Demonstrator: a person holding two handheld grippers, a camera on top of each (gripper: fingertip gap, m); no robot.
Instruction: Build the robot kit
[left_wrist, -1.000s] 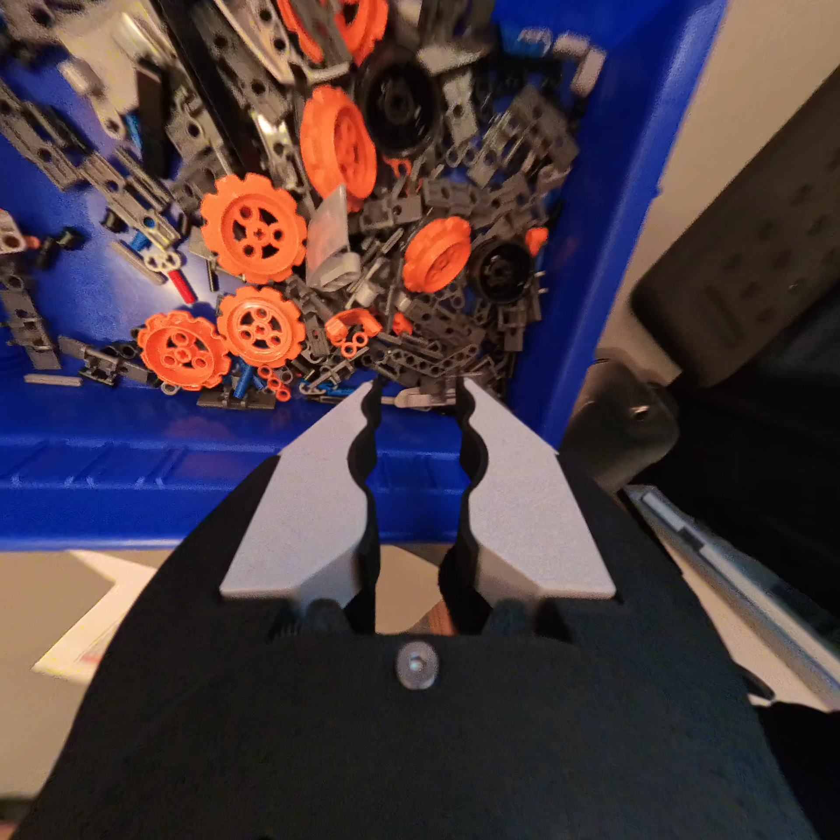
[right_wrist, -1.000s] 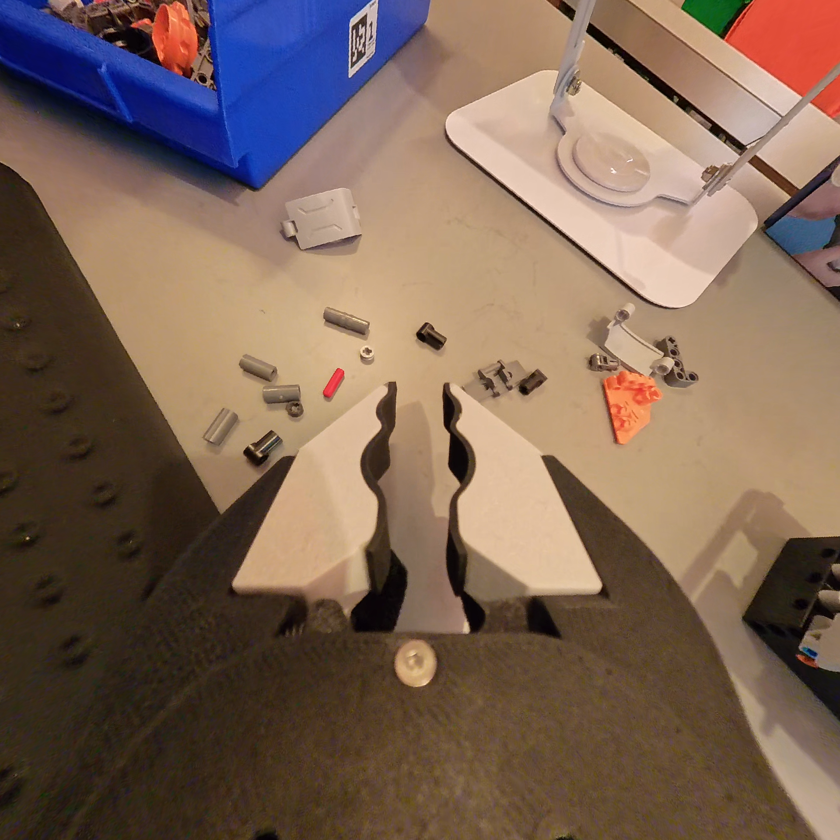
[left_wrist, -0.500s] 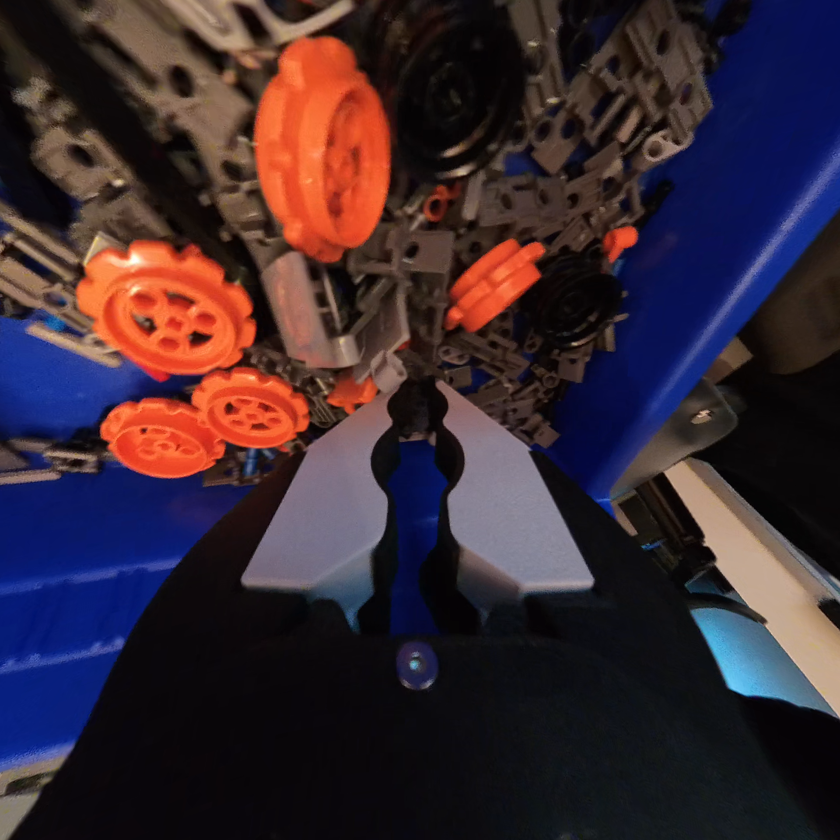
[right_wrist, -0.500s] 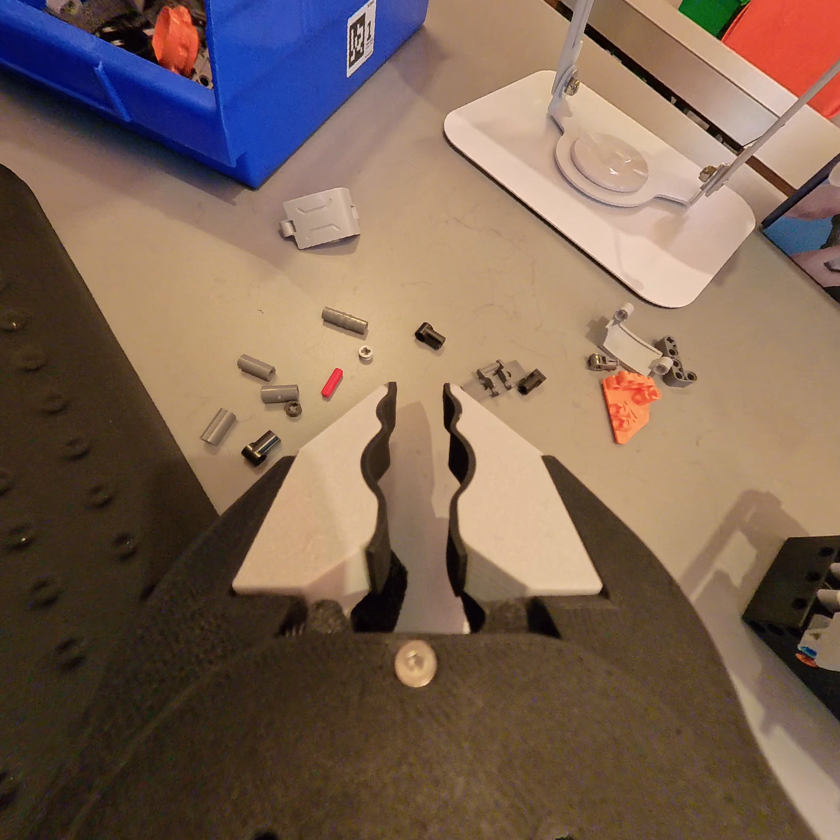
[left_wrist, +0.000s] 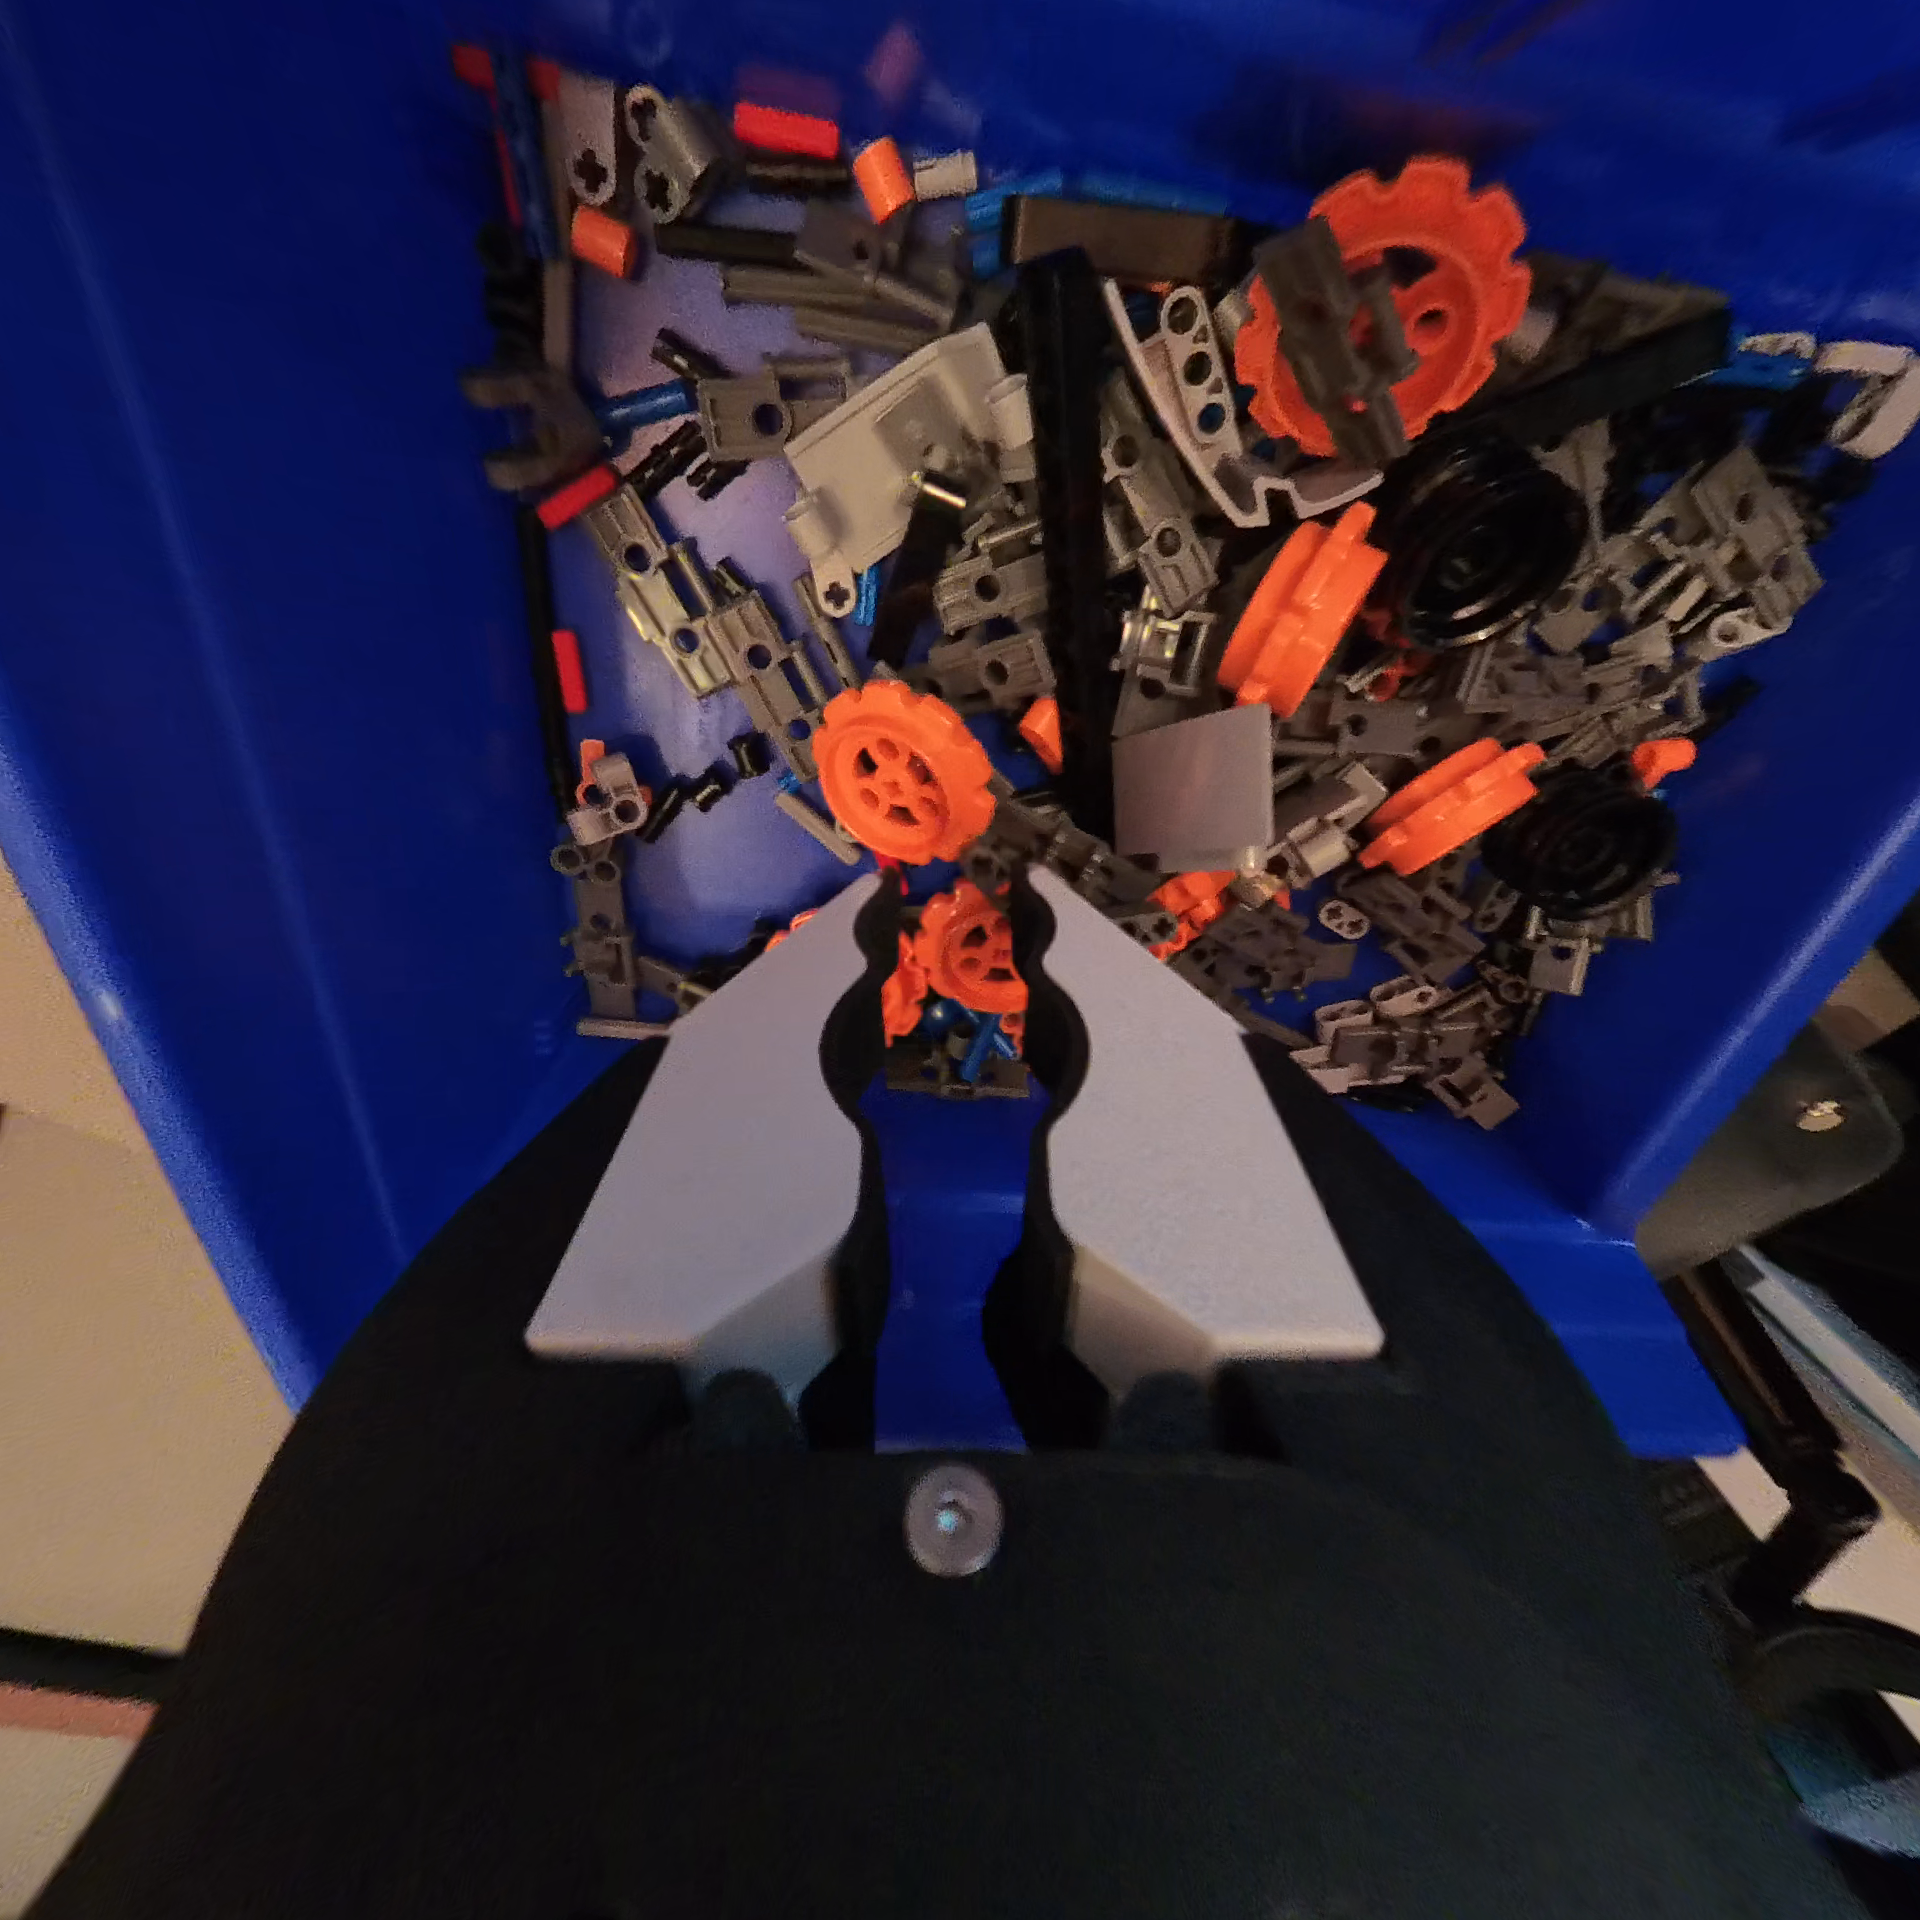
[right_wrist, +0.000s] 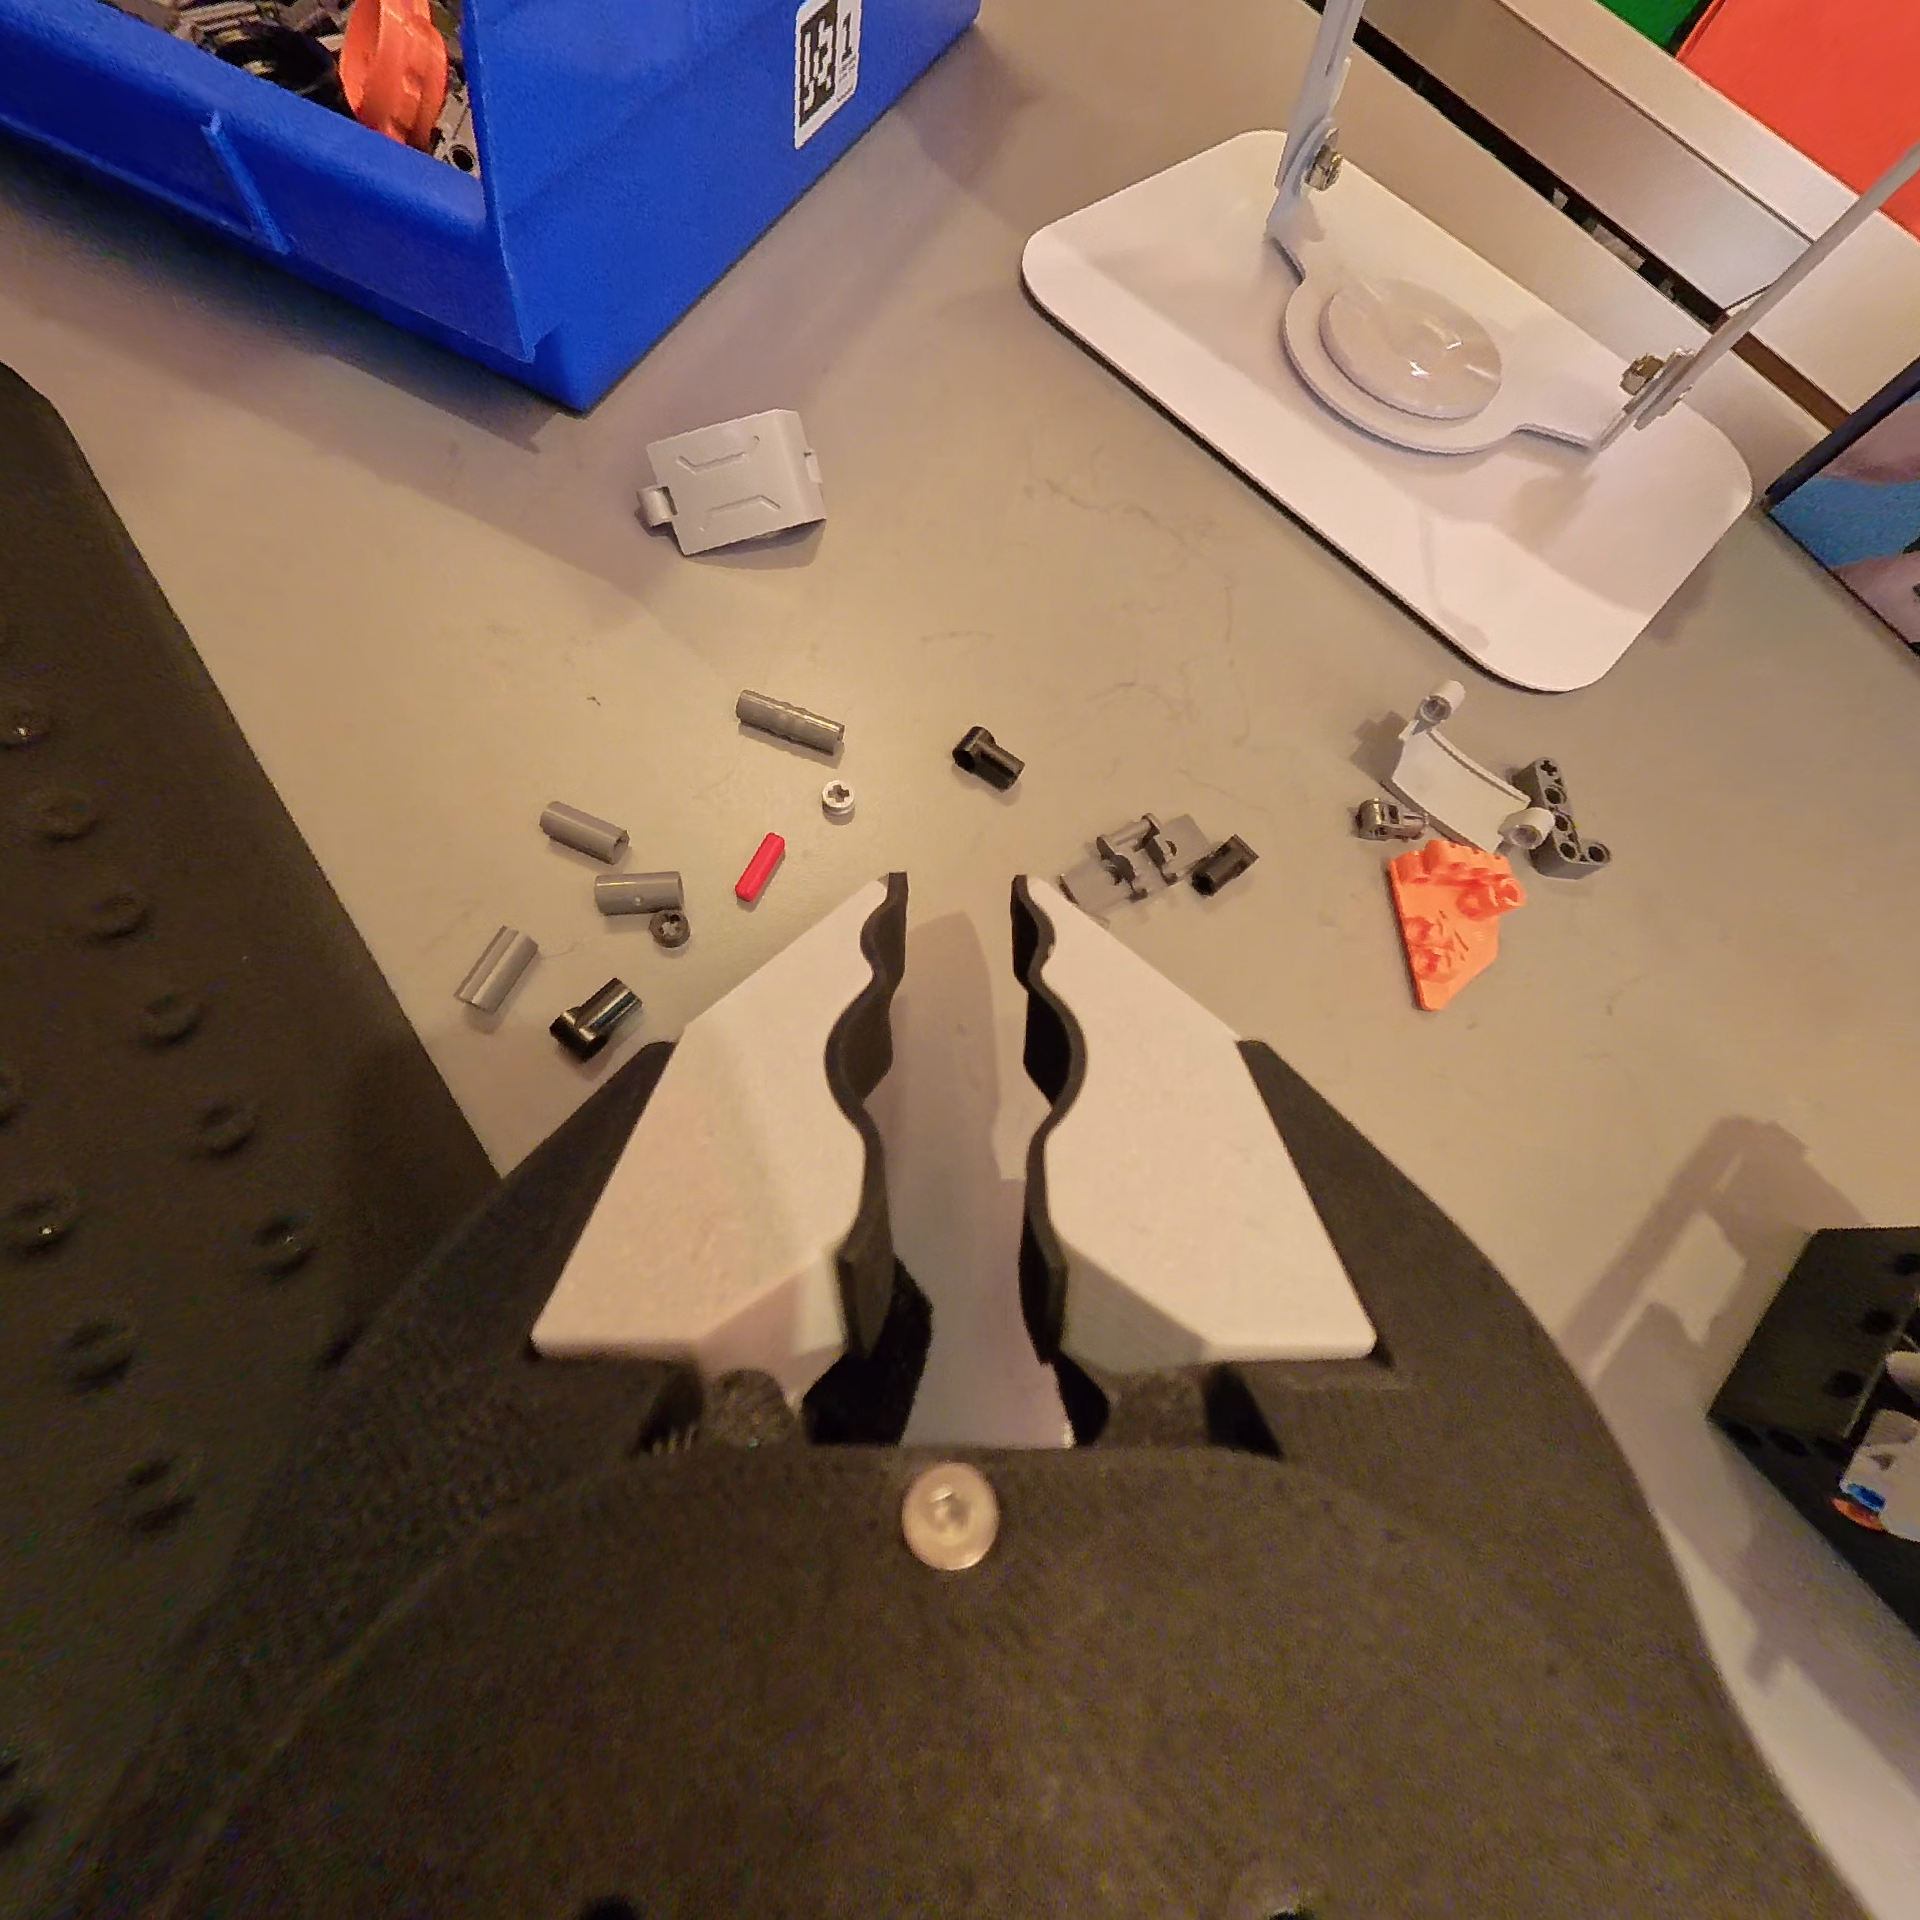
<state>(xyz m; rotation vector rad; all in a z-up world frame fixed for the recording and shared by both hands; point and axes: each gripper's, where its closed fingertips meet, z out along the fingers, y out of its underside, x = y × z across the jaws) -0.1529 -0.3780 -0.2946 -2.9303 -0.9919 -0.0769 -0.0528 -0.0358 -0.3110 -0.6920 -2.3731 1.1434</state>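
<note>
My left gripper (left_wrist: 956, 883) hangs over a blue bin (left_wrist: 260, 727) full of grey, black and orange building-toy parts. Its jaws stand a little apart. A small orange toothed wheel (left_wrist: 971, 951) shows in the gap between the fingertips, lying on the pile; I cannot tell whether the pads touch it. A second orange wheel (left_wrist: 899, 774) lies just beyond the tips. My right gripper (right_wrist: 958, 894) is open and empty above a grey table (right_wrist: 1039, 623), over loose small parts: a red pin (right_wrist: 758, 865), grey sleeves (right_wrist: 636, 891) and black connectors (right_wrist: 987, 756).
The blue bin also shows at the back left in the right wrist view (right_wrist: 623, 208). A grey panel (right_wrist: 732, 497), an orange wedge plate (right_wrist: 1449, 925), a white stand base (right_wrist: 1403, 468) and a black block (right_wrist: 1849, 1382) lie on the table. A black dimpled mat (right_wrist: 104, 935) is at the left. Tip to tip, the grippers are about 35 centimetres apart. The left gripper is farther from the red pin (right_wrist: 758, 865), some 35 centimetres, than the right, some 4 centimetres.
My left gripper dipped into the pile with its jaws narrowed, then swung left over the orange wheels; the jaws are now a little wider. The right gripper has hardly moved.
</note>
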